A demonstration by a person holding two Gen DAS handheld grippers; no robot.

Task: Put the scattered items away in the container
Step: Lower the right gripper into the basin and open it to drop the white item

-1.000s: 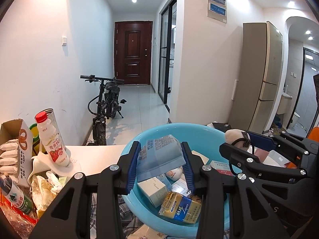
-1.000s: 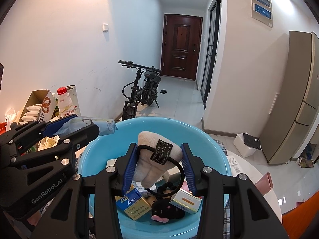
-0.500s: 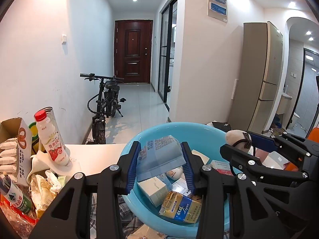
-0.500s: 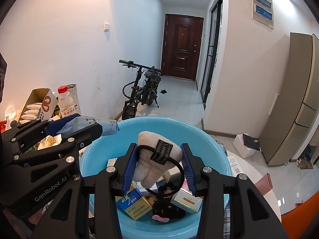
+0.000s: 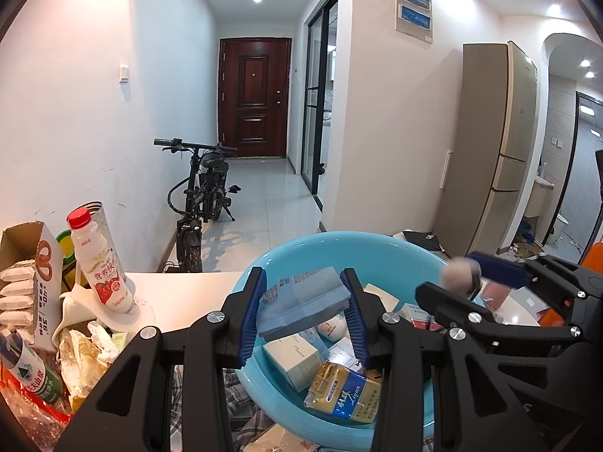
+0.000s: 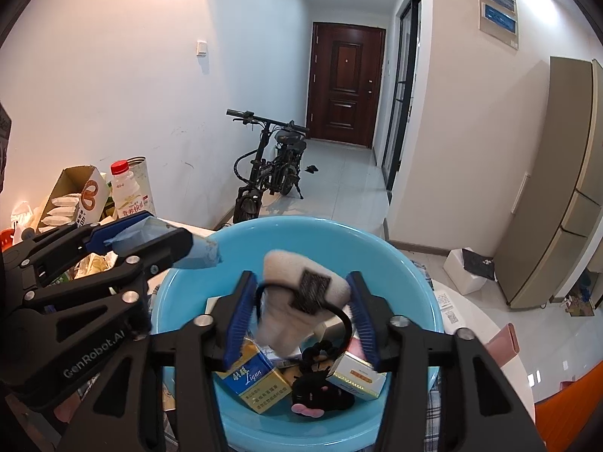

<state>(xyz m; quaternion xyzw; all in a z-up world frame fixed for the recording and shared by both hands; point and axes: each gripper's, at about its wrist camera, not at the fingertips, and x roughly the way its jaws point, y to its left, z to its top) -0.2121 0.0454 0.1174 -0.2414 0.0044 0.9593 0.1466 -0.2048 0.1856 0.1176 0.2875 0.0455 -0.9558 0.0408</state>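
Observation:
A light blue plastic basin point(image 5: 339, 248) point(image 6: 377, 248) sits on the table and holds several small boxes and packets. My left gripper point(image 5: 303, 312) is shut on a blue tissue packet point(image 5: 301, 301) above the basin; the packet also shows in the right wrist view point(image 6: 196, 256). My right gripper point(image 6: 301, 309) has its jaws spread, and a beige folded sock bundle point(image 6: 297, 301) with a dark label is blurred between them, over the basin. The bundle also shows blurred in the left wrist view point(image 5: 458, 277).
At the left stand a strawberry milk bottle point(image 5: 100, 260), an open snack carton point(image 5: 26, 282), a water bottle point(image 5: 26, 369) and crumpled wrappers. A plaid cloth point(image 5: 241, 414) lies under the basin. A pink object point(image 6: 503, 339) lies at the right. A bike point(image 5: 203, 196) stands in the hallway.
My right gripper's jaws have spread apart and the sock bundle, held firmly before, is now blurred and slipping down between them. My left gripper still holds the tissue packet.

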